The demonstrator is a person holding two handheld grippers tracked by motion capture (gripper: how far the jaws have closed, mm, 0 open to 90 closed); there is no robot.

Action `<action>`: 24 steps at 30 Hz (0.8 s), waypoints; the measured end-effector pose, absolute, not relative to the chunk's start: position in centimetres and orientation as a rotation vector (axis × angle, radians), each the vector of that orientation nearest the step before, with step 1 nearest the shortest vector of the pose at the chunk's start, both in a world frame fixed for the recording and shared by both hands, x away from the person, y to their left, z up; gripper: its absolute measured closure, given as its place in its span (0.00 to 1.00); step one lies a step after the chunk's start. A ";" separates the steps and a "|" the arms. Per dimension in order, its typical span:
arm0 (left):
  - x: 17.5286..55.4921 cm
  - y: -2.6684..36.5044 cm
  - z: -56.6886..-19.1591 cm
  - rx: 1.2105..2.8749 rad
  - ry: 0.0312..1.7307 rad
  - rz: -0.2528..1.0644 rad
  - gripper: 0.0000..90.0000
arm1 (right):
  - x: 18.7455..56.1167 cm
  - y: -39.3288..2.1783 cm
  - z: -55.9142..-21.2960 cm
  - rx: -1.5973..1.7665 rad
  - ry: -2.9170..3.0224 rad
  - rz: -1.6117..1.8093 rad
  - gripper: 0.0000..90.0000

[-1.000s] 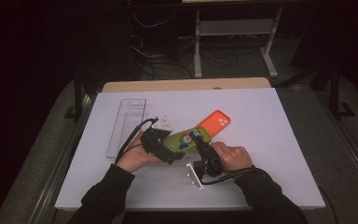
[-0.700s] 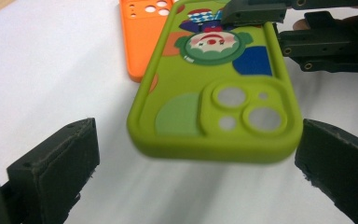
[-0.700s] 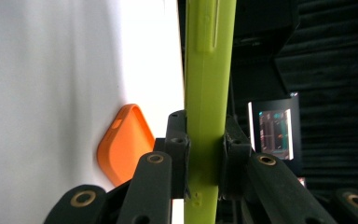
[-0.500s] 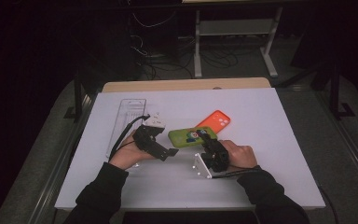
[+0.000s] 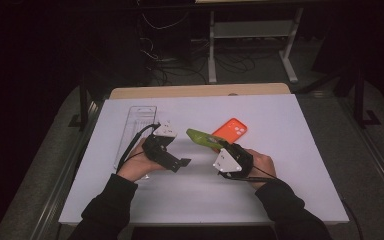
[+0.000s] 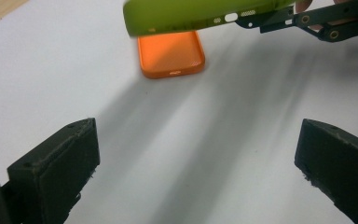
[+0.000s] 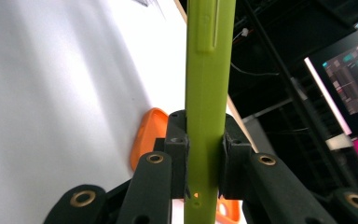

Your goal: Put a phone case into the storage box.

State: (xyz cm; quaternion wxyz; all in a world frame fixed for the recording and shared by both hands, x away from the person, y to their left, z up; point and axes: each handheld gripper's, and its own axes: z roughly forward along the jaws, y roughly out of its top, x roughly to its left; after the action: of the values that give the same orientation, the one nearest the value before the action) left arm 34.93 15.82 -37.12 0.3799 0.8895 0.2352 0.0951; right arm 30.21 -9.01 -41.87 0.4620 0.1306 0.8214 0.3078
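Right gripper (image 7: 204,154) is clamping the light, bendy green case (image 7: 208,84) edge-on, a good hold; left gripper (image 6: 198,158), at its 9 o'clock, is gaping, empty.

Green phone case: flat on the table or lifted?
Lifted. The right claw is shut on the green phone case, holding it clear of the white table, edge-on above the flat-lying orange case.

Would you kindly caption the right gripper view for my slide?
Right gripper clamps a green phone case edge-on above an orange case.
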 end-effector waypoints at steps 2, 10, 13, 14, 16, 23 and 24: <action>34.9 15.8 -37.1 2.271 0.598 0.246 0.00 | 30.4 -9.2 -41.7 0.355 2.031 0.782 0.84; 34.9 15.8 -37.1 2.265 0.610 0.231 0.00 | 31.1 -10.0 -41.2 0.512 2.118 0.907 0.84; 34.9 15.8 -37.1 2.265 0.612 0.229 0.00 | 31.3 -10.1 -41.0 0.587 2.132 0.985 0.84; 34.9 15.8 -37.1 2.267 0.611 0.230 0.00 | 31.4 -10.2 -41.0 0.609 2.138 1.006 0.84; 34.9 15.8 -37.1 2.269 0.609 0.231 0.00 | 31.5 -10.5 -40.9 0.662 2.148 1.054 0.84; 34.9 15.7 -37.1 2.262 0.616 0.230 0.00 | 32.1 -11.3 -40.6 0.816 2.172 1.199 0.84; 34.9 15.7 -37.1 2.262 0.616 0.232 0.00 | 32.2 -11.4 -40.6 0.828 2.173 1.215 0.84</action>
State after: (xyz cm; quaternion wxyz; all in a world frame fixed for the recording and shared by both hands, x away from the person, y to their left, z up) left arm 34.91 15.71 -37.12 0.3829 0.8870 0.2415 0.0911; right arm 32.18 -11.37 -40.55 0.2561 0.3050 0.8007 0.4476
